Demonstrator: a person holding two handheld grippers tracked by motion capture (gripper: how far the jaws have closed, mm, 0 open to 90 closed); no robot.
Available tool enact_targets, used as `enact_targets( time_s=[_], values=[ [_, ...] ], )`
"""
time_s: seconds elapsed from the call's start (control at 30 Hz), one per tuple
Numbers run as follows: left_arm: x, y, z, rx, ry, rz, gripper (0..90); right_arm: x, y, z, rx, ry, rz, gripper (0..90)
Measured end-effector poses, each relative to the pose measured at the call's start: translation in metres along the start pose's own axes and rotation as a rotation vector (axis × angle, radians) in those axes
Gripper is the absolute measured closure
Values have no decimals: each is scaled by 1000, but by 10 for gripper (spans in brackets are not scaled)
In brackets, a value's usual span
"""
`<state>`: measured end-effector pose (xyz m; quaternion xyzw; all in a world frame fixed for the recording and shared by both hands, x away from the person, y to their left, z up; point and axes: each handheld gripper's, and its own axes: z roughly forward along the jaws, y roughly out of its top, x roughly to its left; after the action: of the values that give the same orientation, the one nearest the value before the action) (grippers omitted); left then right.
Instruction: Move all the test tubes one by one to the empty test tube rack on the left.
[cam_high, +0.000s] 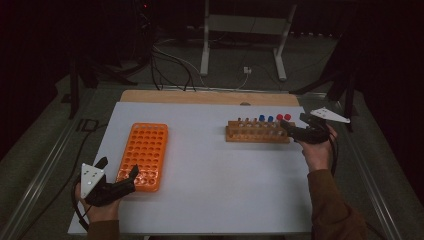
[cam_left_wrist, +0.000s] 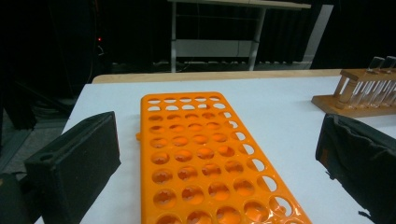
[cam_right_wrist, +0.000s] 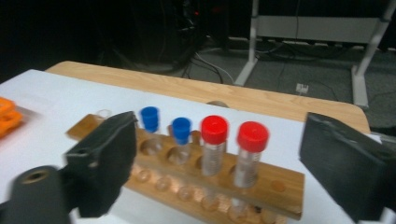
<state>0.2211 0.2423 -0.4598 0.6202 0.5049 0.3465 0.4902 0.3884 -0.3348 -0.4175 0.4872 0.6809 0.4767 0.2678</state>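
Red screw caps top the two capped tubes (cam_right_wrist: 233, 158) that stand upright at the near end of the wooden rack (cam_high: 257, 134), and these are judged to be the work in hand. The right gripper (cam_high: 288, 127) is held level at that end of the rack, its black fingers (cam_right_wrist: 105, 154) set wide apart with nothing between the pads. In the right gripper view the red-capped pair lies straight ahead in the gap, the tubes' long axes vertical and so crossing the line of approach. Two blue-capped tubes (cam_right_wrist: 166, 133) stand just beyond on the same row. The right hand is plainly the nearer one; the left is well apart from the rack.

The rack is of pale varnished wood with two drilled tiers; the tubes are clear, smooth plastic cylinders. Some uncapped tubes appear to occupy the far end, though the blur makes this uncertain.

The left gripper (cam_high: 119, 184) rests at the near corner of the orange tray (cam_high: 145, 155), a glossy moulded plastic grid of round wells, all seen empty. Its fingers (cam_left_wrist: 77, 161) stand fully open on either side of the tray's near end, holding nothing. Both racks lie on the matt white counter (cam_high: 210, 190), well apart.
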Motion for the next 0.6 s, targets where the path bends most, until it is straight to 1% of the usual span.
enact_targets(
  time_s=[0.07, 0.1, 0.13, 0.17, 0.2, 0.27, 0.3, 0.33, 0.37, 0.47, 0.53, 0.6],
  values=[
    [0, 0, 0, 0, -2, 2, 4, -4, 2, 4, -7, -25, 10, 228],
    [0, 0, 0, 0, -2, 1, 4, -6, 3, 5, -9, -37, 22, 268],
    [0, 0, 0, 0, -3, 0, 4, -8, 4, 7, -7, -34, 33, 314],
    [0, 0, 0, 0, -4, 1, 4, -10, 4, 10, 1, -30, 49, 362],
    [0, 0, 0, -1, -3, 1, 4, -12, 4, 13, 16, -41, 67, 401],
    [0, 0, 0, -1, -3, 0, 4, -15, 2, 17, 30, -57, 74, 475],
    [0, 0, 0, -1, -3, -1, 4, -17, 1, 19, 35, -57, 84, 498],
    [0, 0, 0, -2, -3, -3, 4, -17, 1, 19, 35, -57, 84, 498],
    [0, 0, 0, -1, -4, -3, 4, -19, -2, 23, 46, -66, 85, 544],
    [0, 0, 0, 0, -6, -1, 4, -20, -5, 28, 59, -54, 85, 585],
    [0, 0, 0, 0, -6, -1, 4, -19, -6, 32, 77, -49, 78, 607],
    [-1, 0, 0, 0, -6, -1, 4, -18, -8, 35, 95, -54, 67, 633]
  ],
)
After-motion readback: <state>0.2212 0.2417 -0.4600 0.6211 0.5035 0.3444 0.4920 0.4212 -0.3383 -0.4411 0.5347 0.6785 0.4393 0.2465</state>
